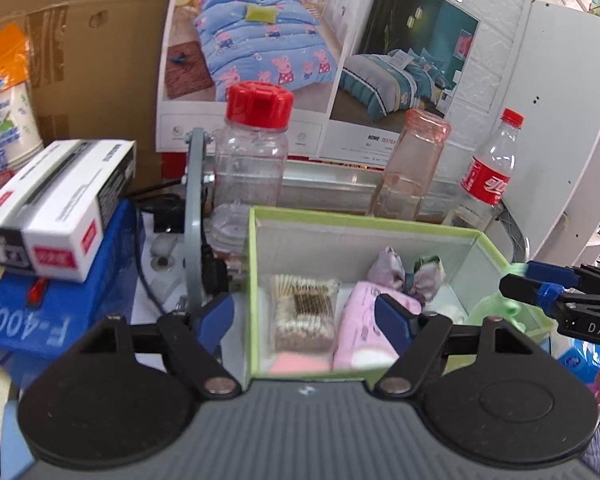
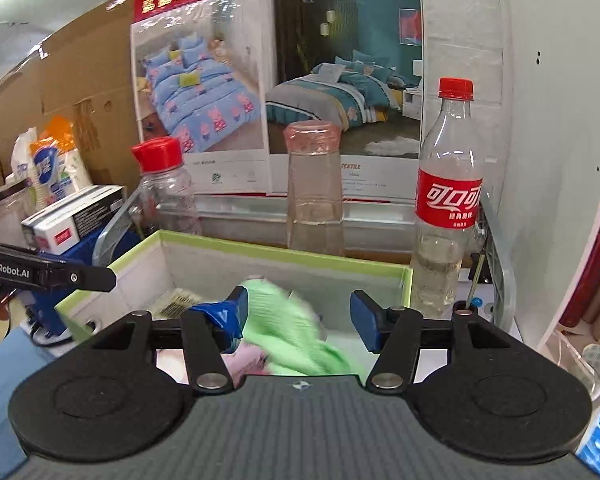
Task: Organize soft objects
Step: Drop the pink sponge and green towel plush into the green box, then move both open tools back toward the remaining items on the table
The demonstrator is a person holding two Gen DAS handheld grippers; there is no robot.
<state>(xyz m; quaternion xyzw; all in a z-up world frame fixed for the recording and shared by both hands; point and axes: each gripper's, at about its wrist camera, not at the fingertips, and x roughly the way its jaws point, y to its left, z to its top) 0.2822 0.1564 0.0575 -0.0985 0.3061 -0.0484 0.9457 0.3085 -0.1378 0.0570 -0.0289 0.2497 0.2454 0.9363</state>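
Note:
A light green open box [image 1: 364, 222] [image 2: 260, 246] holds a pack of cotton swabs [image 1: 304, 312], a pink tissue pack [image 1: 364, 328], a fabric bow [image 1: 408, 274] and a pink item at its front. A green cloth [image 2: 292, 328] lies blurred inside the box's right side, between the open fingers of my right gripper [image 2: 300, 316]; it also shows in the left wrist view [image 1: 496, 308]. My left gripper [image 1: 304, 316] is open and empty over the box's left front. The right gripper's fingers [image 1: 540, 288] enter from the right.
Behind the box stand a red-capped clear jar [image 1: 252, 152], a pink-topped jar [image 1: 412, 168] and a cola bottle [image 2: 448, 200]. A black and white carton [image 1: 56, 200] lies on a blue device [image 1: 56, 312] at the left. A white panel [image 2: 560, 140] is at the right.

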